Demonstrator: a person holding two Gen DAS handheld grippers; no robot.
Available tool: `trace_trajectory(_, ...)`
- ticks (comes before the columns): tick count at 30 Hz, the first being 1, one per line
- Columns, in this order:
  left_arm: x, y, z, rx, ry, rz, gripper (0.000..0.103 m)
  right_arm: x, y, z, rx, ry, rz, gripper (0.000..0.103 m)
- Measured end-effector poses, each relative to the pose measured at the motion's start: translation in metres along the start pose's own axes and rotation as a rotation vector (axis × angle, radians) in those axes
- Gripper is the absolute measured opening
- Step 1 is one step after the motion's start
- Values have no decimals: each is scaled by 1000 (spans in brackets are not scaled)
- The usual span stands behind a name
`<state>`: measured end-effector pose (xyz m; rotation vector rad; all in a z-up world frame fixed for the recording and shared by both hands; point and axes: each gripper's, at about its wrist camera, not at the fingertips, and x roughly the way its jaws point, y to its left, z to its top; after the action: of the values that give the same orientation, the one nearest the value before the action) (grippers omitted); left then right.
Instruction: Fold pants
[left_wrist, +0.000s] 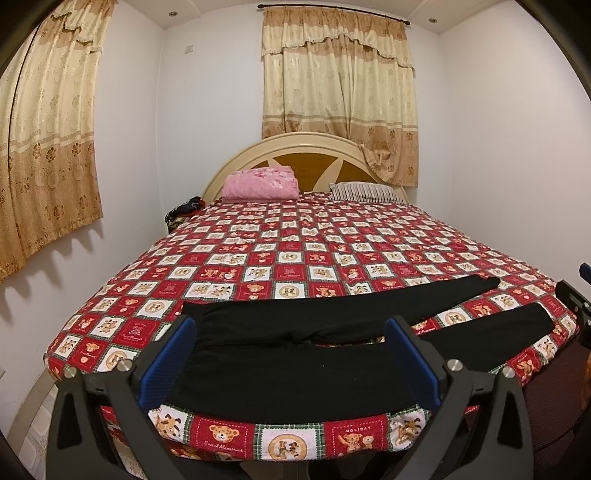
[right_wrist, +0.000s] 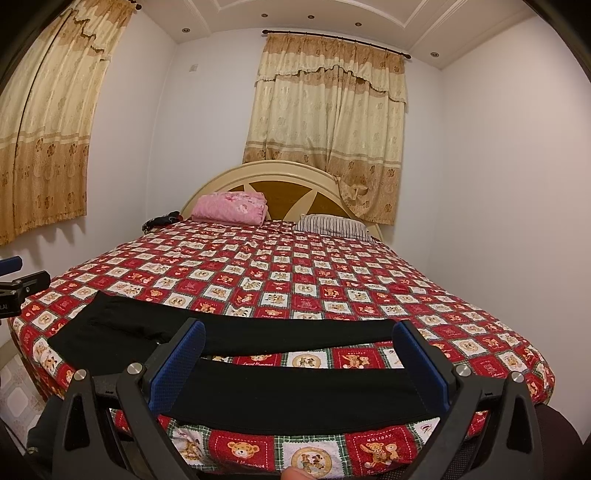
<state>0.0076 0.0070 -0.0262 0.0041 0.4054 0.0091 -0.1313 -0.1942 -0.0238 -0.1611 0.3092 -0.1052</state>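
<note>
Black pants (left_wrist: 295, 373) lie flat along the near edge of the bed, waist to the left and both legs spread apart toward the right. My left gripper (left_wrist: 291, 328) is open, above the waist and seat end, holding nothing. In the right wrist view the pants (right_wrist: 295, 391) show as two black legs; my right gripper (right_wrist: 299, 330) is open over the near leg, holding nothing. Part of the right gripper shows at the left wrist view's right edge, and part of the left gripper at the right wrist view's left edge.
The bed has a red and white teddy-bear quilt (left_wrist: 295, 240). A pink folded blanket (left_wrist: 260, 184) and a striped pillow (left_wrist: 364, 192) lie at the curved headboard (left_wrist: 295, 147). Walls and curtains surround the bed. A thumb tip (right_wrist: 295, 474) shows below.
</note>
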Motion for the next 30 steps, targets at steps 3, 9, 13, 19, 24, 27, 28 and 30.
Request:
trace_trajectory(3, 3, 0, 0, -1, 7, 0, 103, 2, 1, 0, -7, 4, 1, 102)
trace_trajectory(9, 8, -1, 1, 1, 23, -3, 103, 6, 3, 0, -9, 13, 1, 102)
trace_trajectory(13, 24, 3, -7, -6, 54, -7, 103, 15, 9, -6, -20, 29, 7, 102)
trace_trajectory(19, 78, 31, -22, 19, 129, 49, 103, 49, 19, -28, -68, 110, 11, 102)
trace_trajectory(24, 128, 79, -20, 17, 205, 114, 103, 86, 8, -45, -62, 182, 7, 102)
trace_trajectory(27, 153, 109, -12, 40, 206, 189, 103, 106, -3, -48, -46, 218, -9, 102)
trace_trajectory(28, 161, 118, -9, 49, 205, 209, 103, 116, -8, -48, -49, 235, -25, 102)
trace_trajectory(30, 179, 135, -4, 63, 196, 235, 103, 132, -16, -45, -61, 253, -48, 102)
